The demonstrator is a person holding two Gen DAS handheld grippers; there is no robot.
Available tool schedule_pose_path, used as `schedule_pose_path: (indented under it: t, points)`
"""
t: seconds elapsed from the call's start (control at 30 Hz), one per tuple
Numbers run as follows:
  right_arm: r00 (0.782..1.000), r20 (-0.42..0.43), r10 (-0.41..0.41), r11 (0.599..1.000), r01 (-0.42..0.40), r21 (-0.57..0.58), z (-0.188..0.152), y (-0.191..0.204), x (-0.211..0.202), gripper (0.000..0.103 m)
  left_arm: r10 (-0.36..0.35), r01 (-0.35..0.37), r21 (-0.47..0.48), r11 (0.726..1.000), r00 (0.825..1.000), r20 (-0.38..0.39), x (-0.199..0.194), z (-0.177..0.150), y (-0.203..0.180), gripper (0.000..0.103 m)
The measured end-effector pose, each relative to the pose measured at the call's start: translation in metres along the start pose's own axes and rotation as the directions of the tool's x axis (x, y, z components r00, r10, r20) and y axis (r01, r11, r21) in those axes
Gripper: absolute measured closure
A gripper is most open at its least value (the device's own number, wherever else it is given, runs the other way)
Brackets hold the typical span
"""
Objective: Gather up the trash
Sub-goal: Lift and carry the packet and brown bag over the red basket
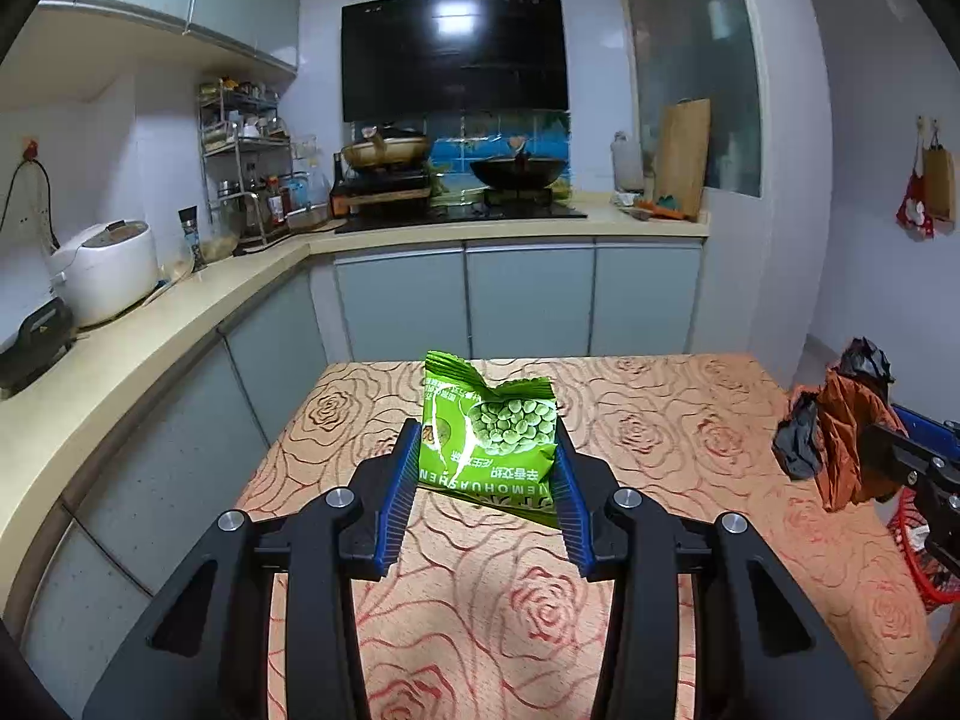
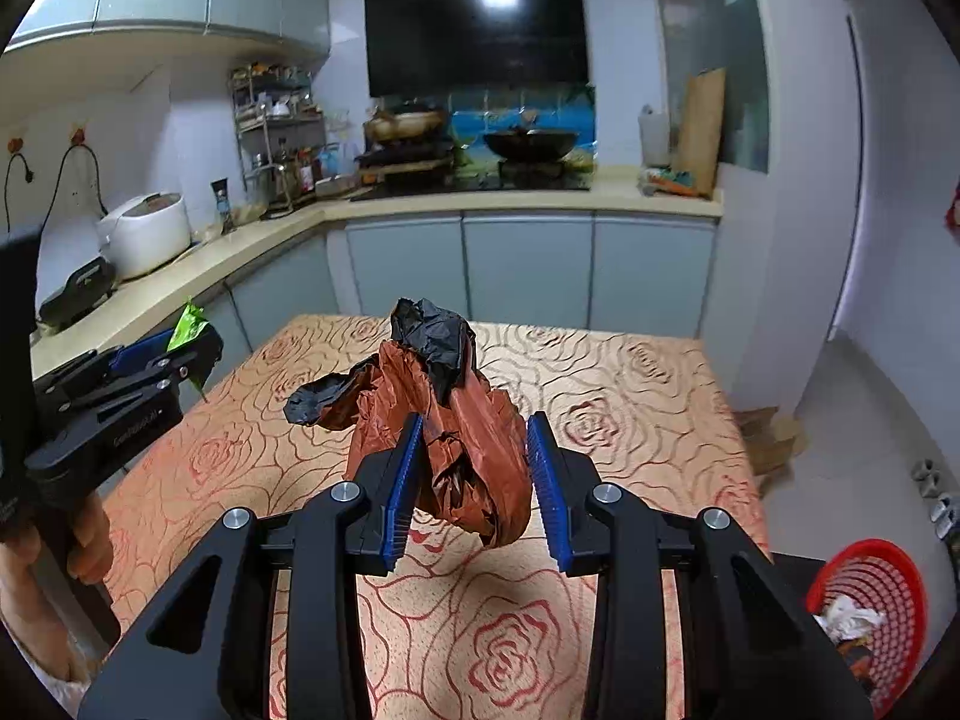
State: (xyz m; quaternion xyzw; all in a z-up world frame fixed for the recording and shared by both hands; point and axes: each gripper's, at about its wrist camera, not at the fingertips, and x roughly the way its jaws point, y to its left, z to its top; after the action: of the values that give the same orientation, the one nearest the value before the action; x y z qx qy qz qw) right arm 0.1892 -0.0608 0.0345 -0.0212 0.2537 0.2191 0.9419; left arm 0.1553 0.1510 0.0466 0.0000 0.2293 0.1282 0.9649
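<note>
My left gripper (image 1: 486, 462) is shut on a green pea snack packet (image 1: 489, 432) and holds it above the rose-patterned table (image 1: 660, 420). My right gripper (image 2: 474, 468) is shut on a crumpled brown and black plastic bag (image 2: 462, 426), also lifted off the table. The bag also shows at the right edge of the left wrist view (image 1: 840, 438). The left gripper with the green packet (image 2: 189, 327) shows at the left of the right wrist view. A red trash basket (image 2: 870, 606) with some white scraps inside stands on the floor to the right of the table.
The kitchen counter (image 1: 150, 324) runs along the left and back, with a rice cooker (image 1: 105, 279), a spice rack and a stove with pans. Cardboard pieces (image 2: 771, 432) lie on the floor at the table's right.
</note>
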Motion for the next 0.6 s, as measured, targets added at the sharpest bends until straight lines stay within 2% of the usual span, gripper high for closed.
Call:
schedule_pose_path:
  t: [0.17, 0.6]
  points:
    - [1.000, 0.025, -0.017, 1.000, 0.017, 0.021, -0.003, -0.009, -0.022, 0.069, -0.025, 0.024, 0.031, 0.999, 0.999, 0.027, -0.019, -0.001, -0.019, 0.063]
    - [0.991, 0.060, -0.120, 0.989, 0.114, 0.091, -0.014, -0.049, -0.064, 0.069, -0.145, 0.142, 0.068, 0.988, 0.988, 0.051, -0.043, -0.001, -0.072, 0.063]
